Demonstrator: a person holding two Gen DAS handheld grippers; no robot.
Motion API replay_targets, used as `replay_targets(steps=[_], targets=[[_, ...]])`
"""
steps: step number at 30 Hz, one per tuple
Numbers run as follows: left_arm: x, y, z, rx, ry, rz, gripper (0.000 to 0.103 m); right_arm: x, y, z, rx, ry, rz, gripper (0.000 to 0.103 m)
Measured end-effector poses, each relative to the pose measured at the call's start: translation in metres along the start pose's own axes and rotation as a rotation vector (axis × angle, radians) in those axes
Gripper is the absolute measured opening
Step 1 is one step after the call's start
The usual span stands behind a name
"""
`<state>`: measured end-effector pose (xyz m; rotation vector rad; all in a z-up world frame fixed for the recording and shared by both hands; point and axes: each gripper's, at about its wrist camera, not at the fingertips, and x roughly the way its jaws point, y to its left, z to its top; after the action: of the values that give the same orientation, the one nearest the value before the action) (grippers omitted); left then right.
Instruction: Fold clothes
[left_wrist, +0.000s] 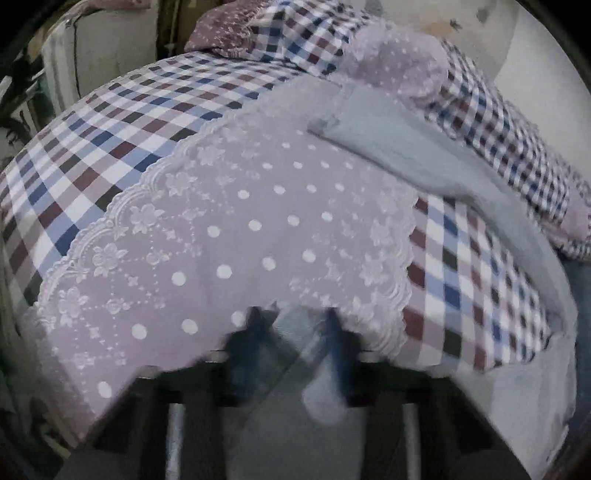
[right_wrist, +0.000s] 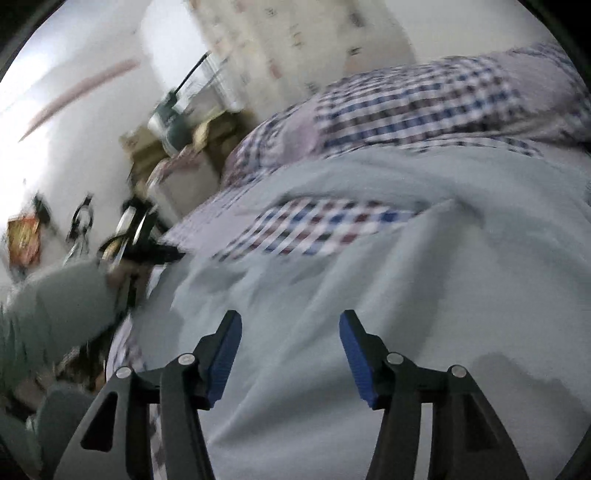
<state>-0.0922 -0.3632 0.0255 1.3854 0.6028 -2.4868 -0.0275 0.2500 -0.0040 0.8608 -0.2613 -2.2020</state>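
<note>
On the checked bedsheet (left_wrist: 110, 122), a pale grey garment (left_wrist: 399, 147) lies spread and creased, its hemmed end resting on a lilac lace runner (left_wrist: 240, 221) with white dots and scalloped borders. Left gripper (left_wrist: 295, 325): blurred; grey cloth sits between the fingers, but whether they pinch it cannot be told. Right gripper (right_wrist: 290, 332): blue ribbed pads (right_wrist: 221, 362) spread apart, nothing held, above the smooth grey fabric. Checked pillows (right_wrist: 424, 99) bound the far side.

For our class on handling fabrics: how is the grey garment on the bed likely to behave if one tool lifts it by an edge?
The grey garment probably droops: it lies in soft folds over the checked bedspread. It looks thin, so likely light. It may drag across the bedspread rather than slide freely.
</note>
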Motion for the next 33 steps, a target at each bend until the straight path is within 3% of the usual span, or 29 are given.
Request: replay_targets(steps=[6,14,17,19,22,28,33], targets=[[-0.041,0.018,0.007,-0.091,-0.226,0.016,0.015,-0.019,-0.023,0.005,0.076,-0.096,-0.078,0.059],[-0.027,0.041,0.001,-0.158,-0.202,0.114,0.019,-0.026,-0.042,0.005,0.136,-0.1,-0.16,0.059],[-0.026,0.05,-0.002,-0.221,-0.183,0.096,0.036,-0.024,-0.045,0.002,0.145,-0.082,-0.164,0.06],[-0.038,0.056,0.0,-0.266,-0.223,0.049,0.061,-0.023,-0.045,0.001,0.145,-0.082,-0.157,0.062],[-0.054,0.06,0.005,-0.323,-0.283,-0.064,0.076,-0.021,-0.045,-0.004,0.15,-0.084,-0.138,0.065],[-0.044,0.029,0.05,-0.313,-0.293,-0.222,0.078,-0.017,-0.037,-0.013,0.141,-0.058,-0.134,0.072],[0.015,-0.009,0.105,-0.295,-0.218,-0.277,0.082,-0.027,-0.04,-0.018,0.146,-0.069,-0.128,0.075]])
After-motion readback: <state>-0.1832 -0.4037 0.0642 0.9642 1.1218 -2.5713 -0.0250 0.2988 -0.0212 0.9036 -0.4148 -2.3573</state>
